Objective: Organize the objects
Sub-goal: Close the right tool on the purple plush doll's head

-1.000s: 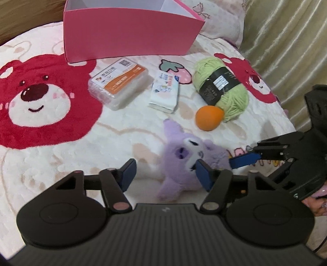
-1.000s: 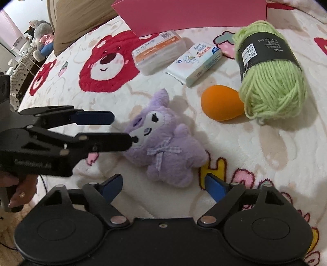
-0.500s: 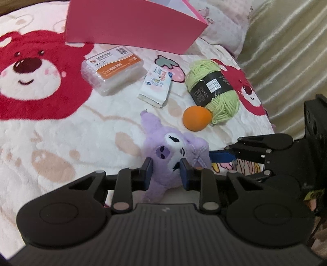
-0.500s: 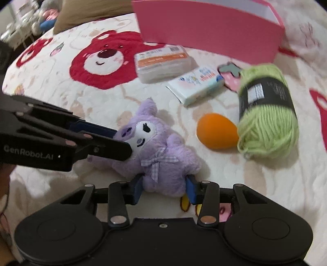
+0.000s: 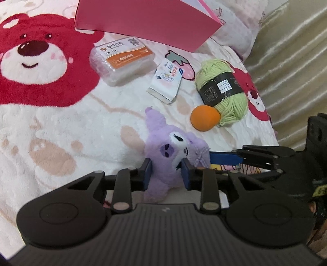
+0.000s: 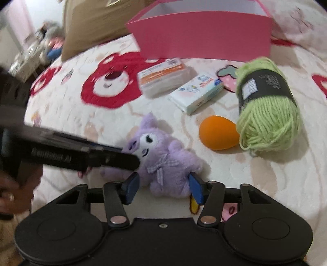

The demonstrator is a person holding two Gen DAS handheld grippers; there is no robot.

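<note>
A purple plush toy [image 5: 171,155] lies on the bear-print blanket [image 5: 61,126]. My left gripper [image 5: 166,174] is shut on its head. In the right wrist view the plush [image 6: 163,159] sits between the pads of my right gripper [image 6: 163,189], which is shut on its lower body. The left gripper [image 6: 130,158] reaches in from the left there; the right gripper's blue finger [image 5: 222,158] shows in the left wrist view. A pink box [image 5: 143,18] stands open at the back [image 6: 204,34].
On the blanket lie a clear orange-labelled packet [image 5: 120,59], a tissue pack [image 5: 167,81], a green yarn ball [image 5: 222,92] and an orange egg-shaped object [image 5: 204,117]. A beige curtain [image 5: 290,61] hangs at the right. A brown pillow [image 6: 92,26] lies behind the blanket.
Both grippers closed from wide open onto the plush toy, the left on its head and the right on its body. Both views moved in closer to it.
</note>
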